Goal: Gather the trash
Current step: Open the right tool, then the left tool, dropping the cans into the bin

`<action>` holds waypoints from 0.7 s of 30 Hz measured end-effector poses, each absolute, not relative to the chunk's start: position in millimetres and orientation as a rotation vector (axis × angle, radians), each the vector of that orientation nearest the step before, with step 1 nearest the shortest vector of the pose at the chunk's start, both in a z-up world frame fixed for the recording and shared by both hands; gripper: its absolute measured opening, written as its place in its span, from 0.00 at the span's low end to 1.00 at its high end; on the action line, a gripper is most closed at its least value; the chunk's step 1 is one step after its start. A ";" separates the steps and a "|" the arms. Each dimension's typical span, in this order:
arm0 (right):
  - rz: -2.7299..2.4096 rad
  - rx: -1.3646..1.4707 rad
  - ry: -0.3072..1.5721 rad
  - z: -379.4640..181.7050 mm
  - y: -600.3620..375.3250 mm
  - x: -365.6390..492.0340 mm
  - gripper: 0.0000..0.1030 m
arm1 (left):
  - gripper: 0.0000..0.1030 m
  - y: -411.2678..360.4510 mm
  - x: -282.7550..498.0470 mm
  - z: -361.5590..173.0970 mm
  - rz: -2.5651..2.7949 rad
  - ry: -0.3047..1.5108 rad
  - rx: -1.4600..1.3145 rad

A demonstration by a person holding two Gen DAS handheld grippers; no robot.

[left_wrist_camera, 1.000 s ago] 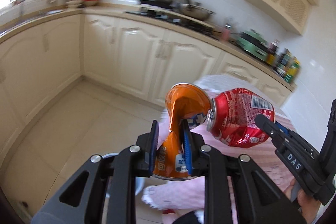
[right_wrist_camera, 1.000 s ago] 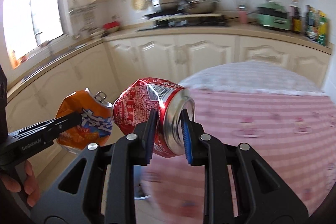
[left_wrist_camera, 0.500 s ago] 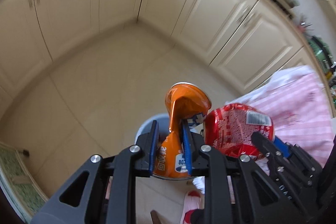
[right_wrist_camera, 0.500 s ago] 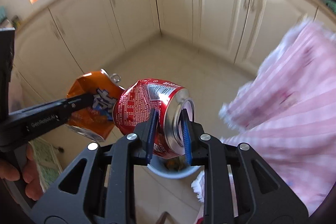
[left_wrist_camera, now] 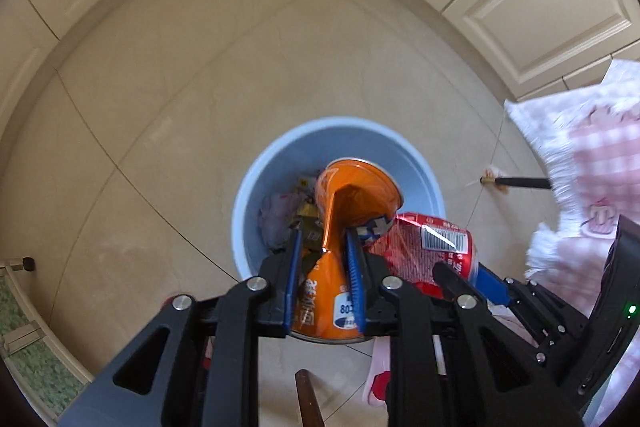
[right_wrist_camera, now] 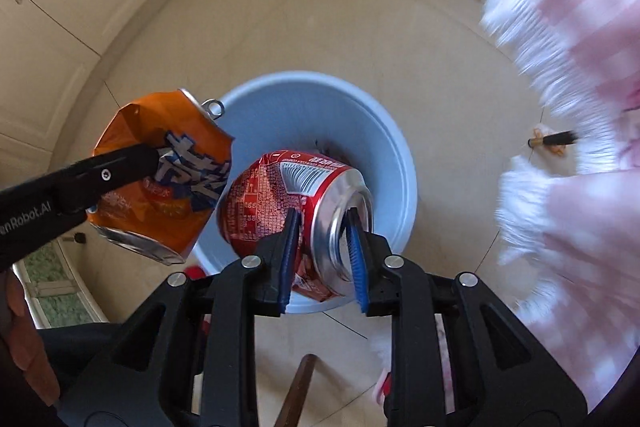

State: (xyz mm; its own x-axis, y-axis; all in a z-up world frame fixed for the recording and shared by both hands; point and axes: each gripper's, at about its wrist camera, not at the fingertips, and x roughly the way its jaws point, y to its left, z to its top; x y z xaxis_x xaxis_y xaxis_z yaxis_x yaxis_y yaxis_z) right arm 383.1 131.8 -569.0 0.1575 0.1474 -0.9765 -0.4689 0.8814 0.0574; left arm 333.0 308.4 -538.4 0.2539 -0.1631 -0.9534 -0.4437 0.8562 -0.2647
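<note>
Blurred pink tablecloth (right_wrist_camera: 580, 107); bin (left_wrist_camera: 280, 155) contents half-hidden

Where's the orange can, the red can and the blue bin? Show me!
orange can (left_wrist_camera: 352, 195): left wrist view, on its crushed orange side.
red can (right_wrist_camera: 264, 211): right wrist view, on its red printed side.
blue bin (right_wrist_camera: 320, 99): right wrist view, on its inner far wall.

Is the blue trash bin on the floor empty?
No, the blue trash bin already holds crumpled wrappers beneath the orange can.

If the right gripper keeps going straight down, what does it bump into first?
Probably the blue bin: the right gripper, opening around the red can, points into its mouth, though depth is unclear.
</note>
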 end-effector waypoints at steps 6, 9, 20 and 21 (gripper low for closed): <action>0.422 -0.302 1.352 -581.8 125.9 389.4 0.44 | 0.20 295.8 341.4 -564.5 0.171 1.356 -0.566; 0.411 -0.304 1.349 -578.1 126.6 391.9 0.45 | 0.20 290.2 346.3 -571.9 0.159 1.368 -0.564; 0.397 -0.334 1.298 -551.1 121.3 377.1 0.51 | 0.22 284.9 350.8 -565.3 0.117 1.365 -0.562; 0.400 -0.331 1.291 -546.2 120.1 375.0 0.51 | 0.22 284.5 349.9 -562.8 0.114 1.360 -0.560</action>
State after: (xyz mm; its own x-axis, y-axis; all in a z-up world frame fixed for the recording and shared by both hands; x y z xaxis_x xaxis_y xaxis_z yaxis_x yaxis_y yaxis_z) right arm 375.0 120.1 -546.2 0.2253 0.1015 -0.9690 -0.4637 0.8859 -0.0150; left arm 349.9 284.5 -562.8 0.2257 -0.2396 -0.9443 -0.3939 0.8641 -0.3133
